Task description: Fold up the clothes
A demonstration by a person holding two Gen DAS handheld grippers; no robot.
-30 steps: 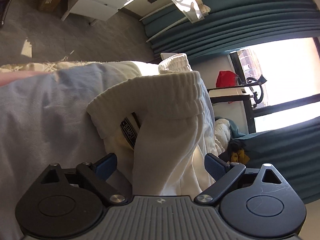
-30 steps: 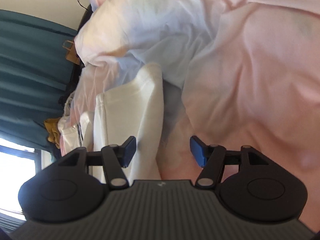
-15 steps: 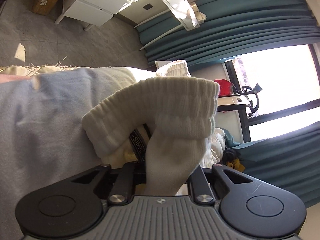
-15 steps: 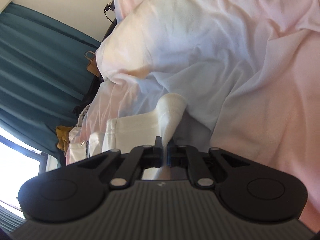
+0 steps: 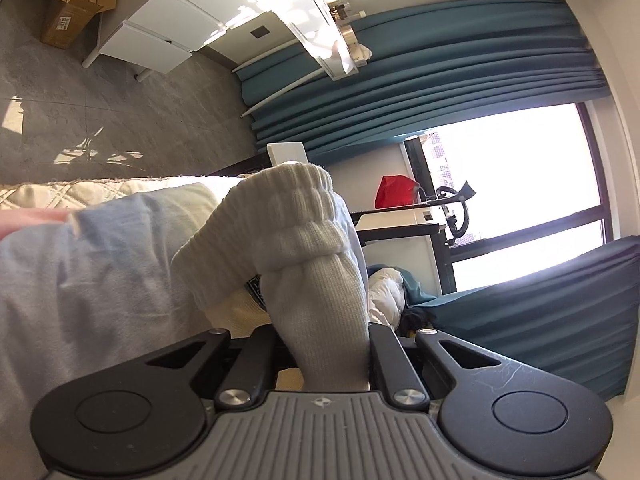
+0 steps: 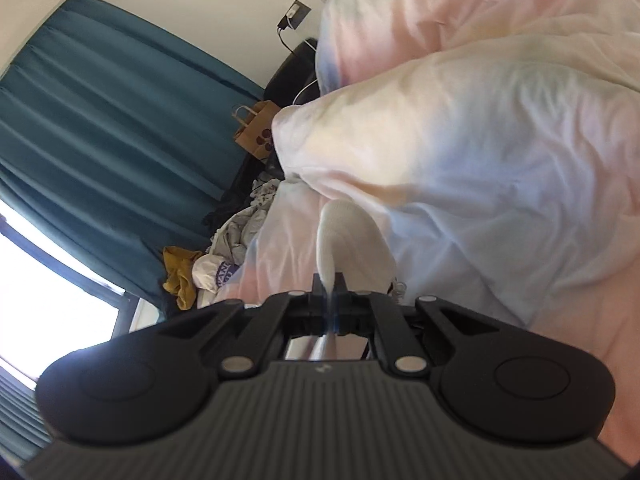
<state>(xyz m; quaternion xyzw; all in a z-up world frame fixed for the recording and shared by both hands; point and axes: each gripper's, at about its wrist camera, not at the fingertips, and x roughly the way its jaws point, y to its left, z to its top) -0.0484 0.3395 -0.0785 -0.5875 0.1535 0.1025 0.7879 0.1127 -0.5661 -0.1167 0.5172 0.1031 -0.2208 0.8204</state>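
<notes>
In the left wrist view, the left gripper [image 5: 322,354] has its jaws closed narrow on a bunched fold of the white ribbed knit garment [image 5: 288,240]. The cloth rises out of the jaws and spreads into a thick elastic band that curls toward the far left, held above the pale blue bed sheet [image 5: 100,264], which fills the near left. A cream quilted bedspread [image 5: 80,190] edges the sheet on its far side. Beyond lie the grey tiled floor [image 5: 100,100], a white drawer unit [image 5: 160,36] and a brown cardboard box [image 5: 76,4] at the far left. Teal pleated curtains [image 5: 440,72] hang by a bright window [image 5: 516,184], with a red object [image 5: 394,196] just beside its frame.

In the right wrist view, the right gripper [image 6: 329,304] has its jaws pinched nearly together on a thin edge of the same white garment, which bulges into a rounded white hump just beyond them. It sits against the crumpled pink-and-white duvet [image 6: 500,160] filling the right. To the far left are teal curtains, a brown paper bag [image 6: 256,132] and a heap of loose clothes [image 6: 224,256] on the floor.
</notes>
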